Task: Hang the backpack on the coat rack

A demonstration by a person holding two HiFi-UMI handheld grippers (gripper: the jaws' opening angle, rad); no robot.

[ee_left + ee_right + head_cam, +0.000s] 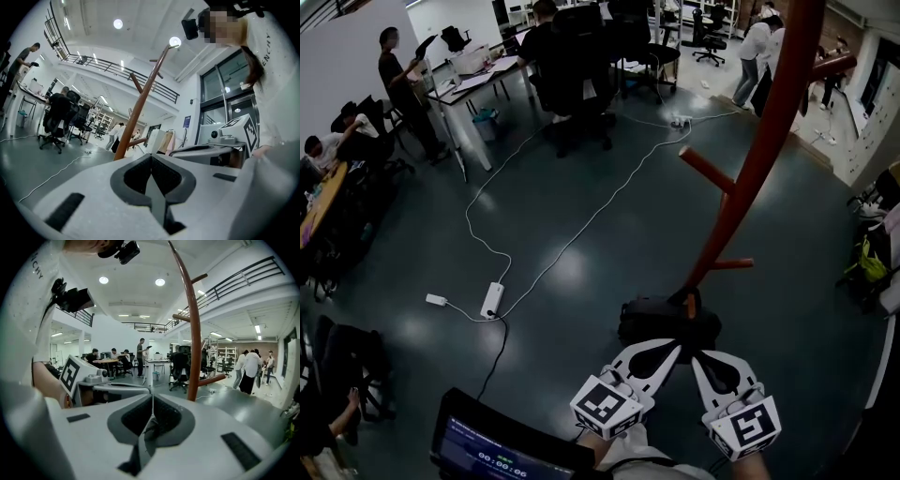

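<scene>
The black backpack (652,319) is low in front of me, right at the foot of the coat rack (750,159), a curved red-brown pole with short pegs (705,169). Both grippers meet over the backpack's top. My left gripper (678,349) has its jaws pressed together (151,155), with a thin grey band showing in the seam. My right gripper (696,356) is shut too (152,397), with a dark strap (149,430) caught between its jaws. In both gripper views the rack pole (140,103) (193,333) rises just beyond the jaws, and the backpack's body is hidden beneath them.
A white power strip (492,300) and long cables lie on the dark floor to the left. Black office chairs (581,75), desks and several people stand at the back and along the left. A tablet screen (487,450) sits at my lower left.
</scene>
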